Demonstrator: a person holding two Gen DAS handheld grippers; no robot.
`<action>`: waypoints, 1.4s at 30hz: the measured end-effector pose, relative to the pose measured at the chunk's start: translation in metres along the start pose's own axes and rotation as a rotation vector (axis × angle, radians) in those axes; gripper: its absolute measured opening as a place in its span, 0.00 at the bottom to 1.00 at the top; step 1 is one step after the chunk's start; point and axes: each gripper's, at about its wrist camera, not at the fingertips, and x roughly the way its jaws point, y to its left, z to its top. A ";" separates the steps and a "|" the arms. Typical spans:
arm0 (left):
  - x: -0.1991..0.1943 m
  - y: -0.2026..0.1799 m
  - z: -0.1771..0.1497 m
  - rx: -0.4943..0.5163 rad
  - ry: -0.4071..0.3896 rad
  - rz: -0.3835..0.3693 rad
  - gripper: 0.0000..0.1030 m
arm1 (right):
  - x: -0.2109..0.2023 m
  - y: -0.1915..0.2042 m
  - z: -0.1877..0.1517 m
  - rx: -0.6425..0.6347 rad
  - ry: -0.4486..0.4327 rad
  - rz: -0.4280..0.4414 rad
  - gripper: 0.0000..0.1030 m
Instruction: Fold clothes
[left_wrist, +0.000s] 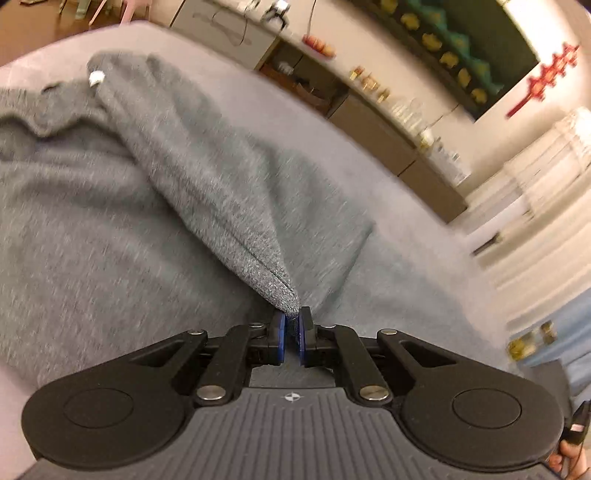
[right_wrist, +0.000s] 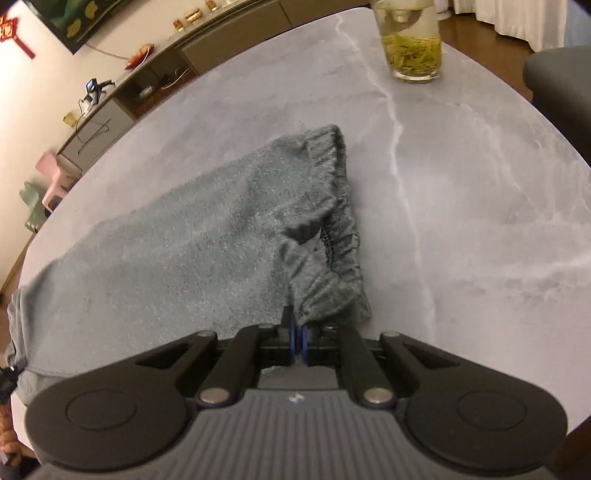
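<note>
So we've got the grey garment (right_wrist: 192, 236) spread across the middle of the marble table (right_wrist: 461, 192). Our left gripper (left_wrist: 291, 334) is pinched tight on a pulled-up corner of it, and our right gripper (right_wrist: 296, 341) is clamped on the elastic waistband (right_wrist: 341, 236). A glass of tea (right_wrist: 412, 38) sits near the far edge.

Fuzzy grey knit garment (right_wrist: 207, 236); smooth marbled tabletop (right_wrist: 461, 192); clear glass (right_wrist: 412, 40).
</note>
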 end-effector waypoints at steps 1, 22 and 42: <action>-0.006 0.001 -0.003 -0.001 -0.021 -0.013 0.06 | -0.008 0.004 0.002 -0.011 -0.019 0.011 0.03; -0.025 0.029 -0.013 -0.001 -0.070 0.112 0.19 | 0.001 0.012 0.013 -0.189 0.098 -0.080 0.02; -0.090 0.176 0.072 -0.381 -0.182 0.270 0.17 | 0.066 0.194 -0.041 -0.480 -0.010 -0.270 0.56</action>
